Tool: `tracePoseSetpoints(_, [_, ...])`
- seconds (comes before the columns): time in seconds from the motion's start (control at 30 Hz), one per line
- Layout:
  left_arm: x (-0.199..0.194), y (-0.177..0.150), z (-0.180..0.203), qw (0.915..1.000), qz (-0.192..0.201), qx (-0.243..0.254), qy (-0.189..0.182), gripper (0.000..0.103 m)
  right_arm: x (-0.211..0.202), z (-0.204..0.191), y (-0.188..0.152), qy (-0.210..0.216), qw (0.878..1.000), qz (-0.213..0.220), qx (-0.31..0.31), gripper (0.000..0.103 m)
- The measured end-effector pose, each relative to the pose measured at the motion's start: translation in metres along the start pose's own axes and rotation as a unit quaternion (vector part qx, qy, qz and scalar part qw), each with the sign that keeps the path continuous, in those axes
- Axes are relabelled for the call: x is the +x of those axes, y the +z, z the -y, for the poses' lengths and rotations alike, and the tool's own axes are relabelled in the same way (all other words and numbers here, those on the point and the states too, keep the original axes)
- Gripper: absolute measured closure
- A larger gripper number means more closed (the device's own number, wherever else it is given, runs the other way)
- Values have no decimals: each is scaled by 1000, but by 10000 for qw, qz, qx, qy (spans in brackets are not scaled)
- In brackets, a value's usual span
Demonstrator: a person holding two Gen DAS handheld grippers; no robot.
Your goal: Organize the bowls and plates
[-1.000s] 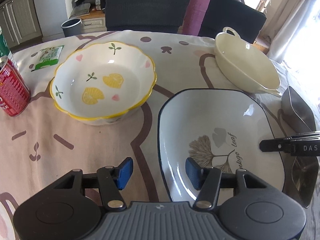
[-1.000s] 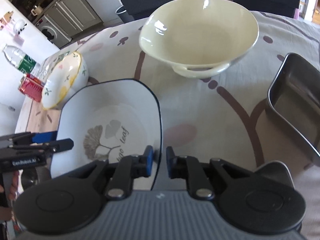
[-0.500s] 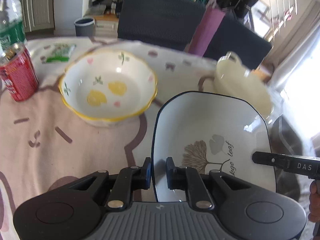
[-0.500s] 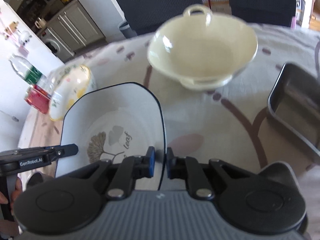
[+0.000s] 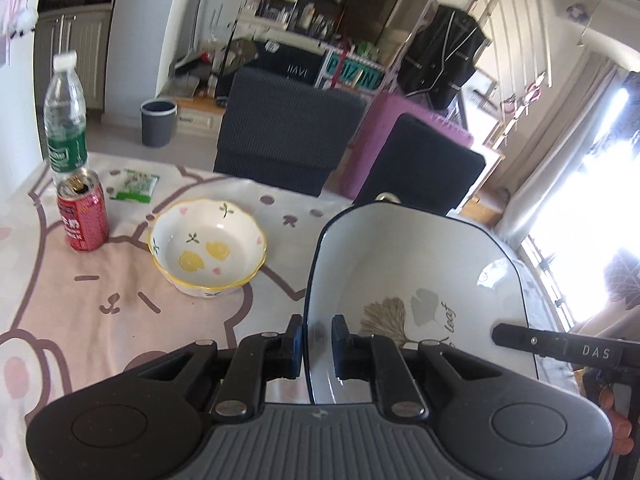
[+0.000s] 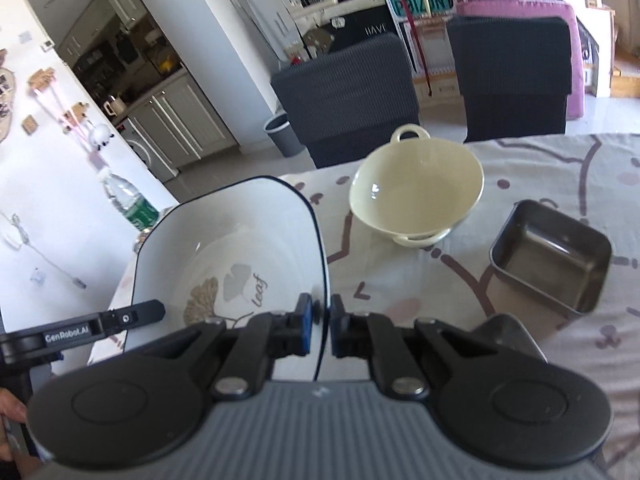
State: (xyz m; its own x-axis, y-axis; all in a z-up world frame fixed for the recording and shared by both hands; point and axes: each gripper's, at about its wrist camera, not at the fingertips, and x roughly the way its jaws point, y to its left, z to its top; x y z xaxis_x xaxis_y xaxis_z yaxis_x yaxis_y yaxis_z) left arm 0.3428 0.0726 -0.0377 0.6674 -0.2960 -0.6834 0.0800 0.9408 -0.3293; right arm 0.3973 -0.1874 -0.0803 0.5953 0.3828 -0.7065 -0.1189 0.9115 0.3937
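A white squarish plate [image 5: 420,264] with a dark rim and a ginkgo-leaf print hangs above the table, held on two opposite edges. My left gripper [image 5: 316,340] is shut on its left rim. My right gripper [image 6: 322,320] pinches the right rim of the plate [image 6: 240,240], and its jaws are still closing on it. A lemon-print bowl [image 5: 208,248] with a yellow rim sits on the tablecloth to the left. On the right stands a cream bowl [image 6: 416,192] with handles. Each view shows the other gripper's finger at the plate's far edge.
A steel tray [image 6: 552,256] lies right of the cream bowl. A red can [image 5: 82,216], a water bottle [image 5: 66,120] and a green packet [image 5: 134,186] stand at the table's left end. Two dark chairs [image 5: 288,136] line the far side.
The left gripper closed on the plate's left rim. Both grippers then rose with the plate, lifting it off the table, so the bowls and tray now look farther away.
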Motion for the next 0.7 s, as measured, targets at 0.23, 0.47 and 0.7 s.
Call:
tracePoseSetpoints(0.23, [-29,-29,9,10000,54,29,-28,88,-39,-6,-28,-49,10000,17,-69,92])
tracePoseSetpoints(0.47, [-22,-73,5,9988,-484,104,24,88,-26,11,-61,-262,9976,-574,279,91])
tracePoseSetpoints(0.7, [1,-104,-6,9931,-1138,109,273,88,-5,10,-86,-547,9924,-1094,157,90])
